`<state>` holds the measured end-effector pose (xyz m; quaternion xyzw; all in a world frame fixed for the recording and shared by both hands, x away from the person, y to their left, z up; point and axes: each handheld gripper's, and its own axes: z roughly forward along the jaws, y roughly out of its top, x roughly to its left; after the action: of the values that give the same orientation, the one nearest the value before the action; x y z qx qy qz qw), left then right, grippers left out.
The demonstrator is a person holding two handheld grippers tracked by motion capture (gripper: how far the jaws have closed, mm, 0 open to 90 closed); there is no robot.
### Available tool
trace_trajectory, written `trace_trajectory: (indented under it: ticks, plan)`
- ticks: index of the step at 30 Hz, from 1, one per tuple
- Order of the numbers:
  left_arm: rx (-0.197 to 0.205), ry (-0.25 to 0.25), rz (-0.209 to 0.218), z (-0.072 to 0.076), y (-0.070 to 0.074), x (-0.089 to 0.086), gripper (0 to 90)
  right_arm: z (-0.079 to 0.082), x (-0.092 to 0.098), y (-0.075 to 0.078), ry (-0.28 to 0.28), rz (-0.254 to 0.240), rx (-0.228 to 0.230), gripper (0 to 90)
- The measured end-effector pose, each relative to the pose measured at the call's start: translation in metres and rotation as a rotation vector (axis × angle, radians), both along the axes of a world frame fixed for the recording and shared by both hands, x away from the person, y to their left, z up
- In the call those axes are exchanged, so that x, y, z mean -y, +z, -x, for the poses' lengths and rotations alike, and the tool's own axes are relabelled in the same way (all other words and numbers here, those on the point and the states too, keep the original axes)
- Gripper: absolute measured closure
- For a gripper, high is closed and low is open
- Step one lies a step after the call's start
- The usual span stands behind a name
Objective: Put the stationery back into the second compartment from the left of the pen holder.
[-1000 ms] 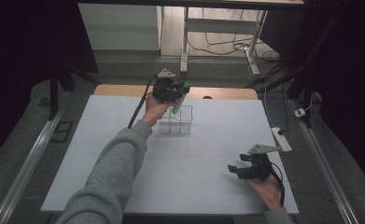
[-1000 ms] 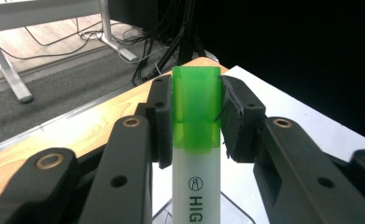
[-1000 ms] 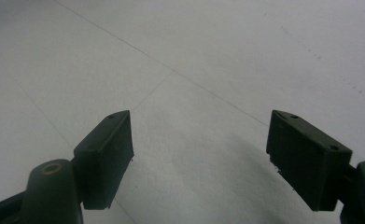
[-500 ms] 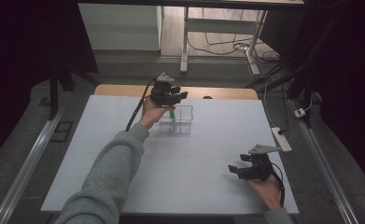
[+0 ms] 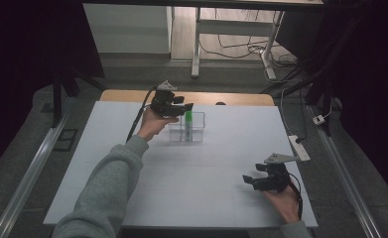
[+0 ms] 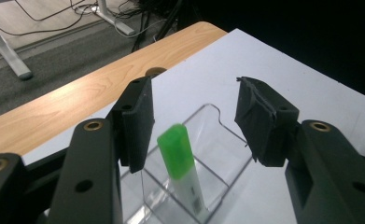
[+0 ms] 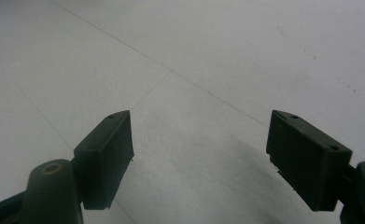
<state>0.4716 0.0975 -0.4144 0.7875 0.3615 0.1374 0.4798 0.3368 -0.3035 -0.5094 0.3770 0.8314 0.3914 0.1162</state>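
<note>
Marker released into clear bin
Marker (image 6: 180, 163) stands upright in bin (image 6: 217, 140), at 12 o'clock of L gripper (image 6: 194, 121); jaws just opened, nothing gripped. R gripper (image 7: 199, 154) wide open, empty, farther off.

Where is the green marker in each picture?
High view: the green marker stands upright in the clear holder, far middle of the table, beside the left gripper.
Left gripper view: bottom middle, between the open jaws, nearer the left one.
Right gripper view: not in it.
Shared landmark: the clear holder.
</note>
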Motion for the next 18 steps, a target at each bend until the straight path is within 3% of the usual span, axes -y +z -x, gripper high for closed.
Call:
trace_trajectory:
  ticks: [5,14,15,18]
  plan:
    - [-0.008,0.020,-0.057,0.016,0.001,-0.010,45.4,0.000,0.000,0.000,-0.002,0.003,0.002,22.1]
    - [-0.036,0.033,-0.074,0.035,0.000,-0.028,43.9,0.002,0.000,0.002,0.003,0.003,0.007,22.1]
    - [-0.034,0.038,-0.091,0.042,0.000,-0.033,43.9,0.002,0.000,0.001,0.004,0.003,0.009,22.1]
    - [-0.034,0.046,-0.086,0.053,-0.002,-0.043,43.9,0.002,0.000,0.002,0.002,0.004,0.008,22.1]
